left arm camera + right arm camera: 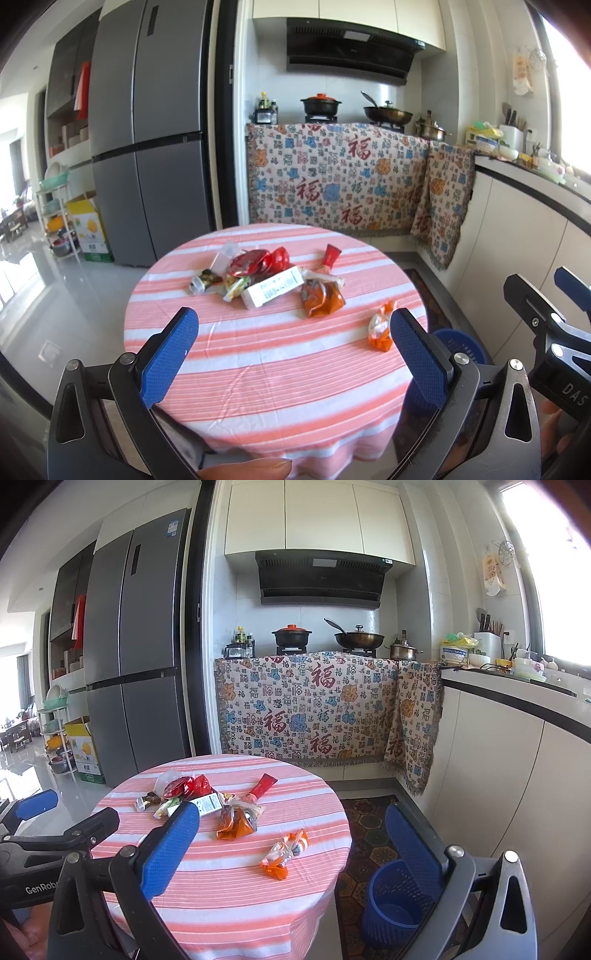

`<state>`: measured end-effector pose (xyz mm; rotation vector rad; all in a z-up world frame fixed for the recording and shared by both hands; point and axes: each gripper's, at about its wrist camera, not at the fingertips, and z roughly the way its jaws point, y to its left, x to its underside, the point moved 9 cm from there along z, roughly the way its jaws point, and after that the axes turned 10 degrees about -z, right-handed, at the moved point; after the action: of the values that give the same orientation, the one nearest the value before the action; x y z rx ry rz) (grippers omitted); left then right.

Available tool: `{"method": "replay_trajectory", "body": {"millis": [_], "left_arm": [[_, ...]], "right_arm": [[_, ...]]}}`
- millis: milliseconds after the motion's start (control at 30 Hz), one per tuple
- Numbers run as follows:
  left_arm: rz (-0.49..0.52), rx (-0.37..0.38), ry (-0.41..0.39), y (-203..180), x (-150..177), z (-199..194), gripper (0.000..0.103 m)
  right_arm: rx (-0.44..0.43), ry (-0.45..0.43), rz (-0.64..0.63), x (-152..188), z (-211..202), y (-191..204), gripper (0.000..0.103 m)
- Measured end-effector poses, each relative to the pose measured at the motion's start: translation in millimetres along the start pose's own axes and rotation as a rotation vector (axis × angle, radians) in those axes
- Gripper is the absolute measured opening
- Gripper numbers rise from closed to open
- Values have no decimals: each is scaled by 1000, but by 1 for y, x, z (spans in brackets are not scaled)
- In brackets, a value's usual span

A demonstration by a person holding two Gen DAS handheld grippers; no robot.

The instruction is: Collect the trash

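A pile of trash lies at the far middle of the round pink-striped table (266,369): a white box (275,288), red wrappers (258,260), a red tube (330,254) and an orange sauce packet (321,295). A small orange wrapper (382,326) lies apart, near the table's right edge, also seen as the small orange wrapper (286,853). A blue mesh basket (391,901) stands on the floor right of the table. My left gripper (295,354) hovers open over the near side of the table, holding nothing. My right gripper (291,849) is open and holding nothing, above the table's right edge.
A grey fridge (136,657) stands behind the table on the left. A stove counter draped with patterned cloth (314,705) is at the back. White cabinets (517,775) run along the right, with a patterned rug (369,830) on the floor. A cardboard box (83,749) sits by the fridge.
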<state>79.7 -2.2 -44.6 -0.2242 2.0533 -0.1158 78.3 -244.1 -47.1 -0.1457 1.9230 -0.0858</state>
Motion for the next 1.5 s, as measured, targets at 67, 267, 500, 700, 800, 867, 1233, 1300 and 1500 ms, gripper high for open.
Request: {"method": "replay_trajectory", "body": {"millis": [67,267,500,700,800,867,1233,1300,1500], "left_arm": [[-1,-1,-1,0,0,0,103],[-3,-1,-3,0,1,1,103],[-5,-3,-2,-1,3,1,103],[-15,-2,-8,3,1,2,103],[-12,-1,-12,1,2,1,103],[-13,-1,-12,4,-2,1,103],[-12,4,-9,3,-2,0,103],[-12,2,-9,3,-2,-1,103],[-15,6,-4,3,-3,0,103]], "right_arm": [[-2,1,1,1,0,0,103],[1,-3,2,0,-1,0,103],[1,-2,3,-2,-1,1,103],[8,-6,3,-4,-3,1,103],[10,-10,0,-6,-4,1,103],[12,-13,-4,-7,-4,1,103],[17,-14,-9,-8,-3,3,103],[16,-12,-7,-7,-2,3,103],[15,-6,-6,-6,-1,4,103]]}}
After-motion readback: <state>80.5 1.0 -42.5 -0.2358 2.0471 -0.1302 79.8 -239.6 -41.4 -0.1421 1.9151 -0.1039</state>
